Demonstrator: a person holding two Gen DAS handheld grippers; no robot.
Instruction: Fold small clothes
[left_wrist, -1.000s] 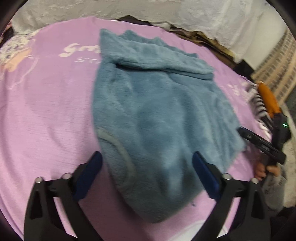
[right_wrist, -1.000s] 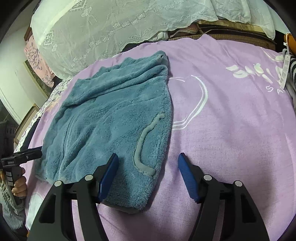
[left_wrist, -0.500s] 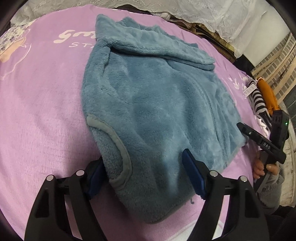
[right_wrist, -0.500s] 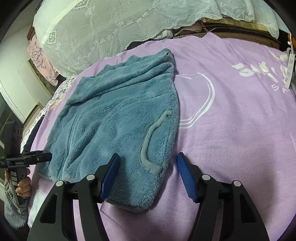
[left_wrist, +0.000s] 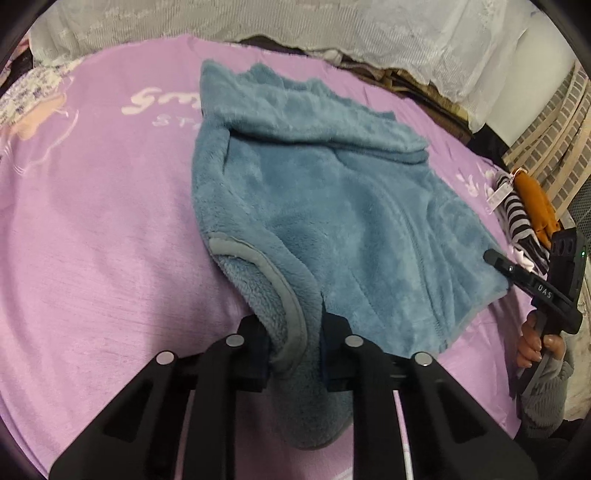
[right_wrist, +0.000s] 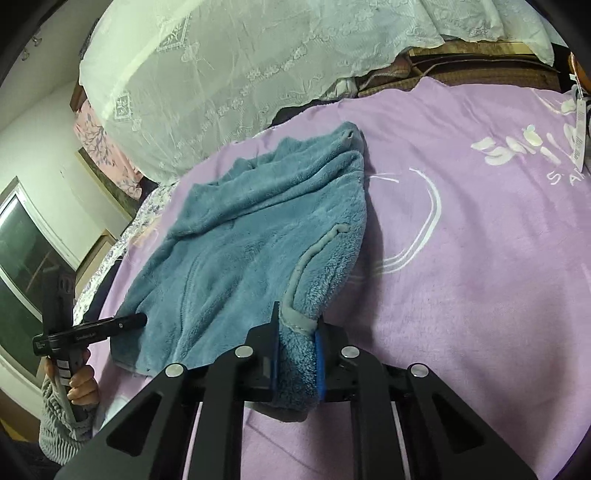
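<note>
Blue fleece jacket (left_wrist: 332, 206) lies flat on the purple bed cover (left_wrist: 92, 240), collar end far. Left tongs (left_wrist: 295, 347) have just closed, pinching the near hem by the grey-trimmed pocket (left_wrist: 266, 273); right tongs (right_wrist: 295, 354) have just closed on the opposite near corner. Bare cover lies open on both sides of the jacket. White script past the jacket only partly legible. Striped clothing (left_wrist: 517, 218) near the jacket's right edge.
</note>
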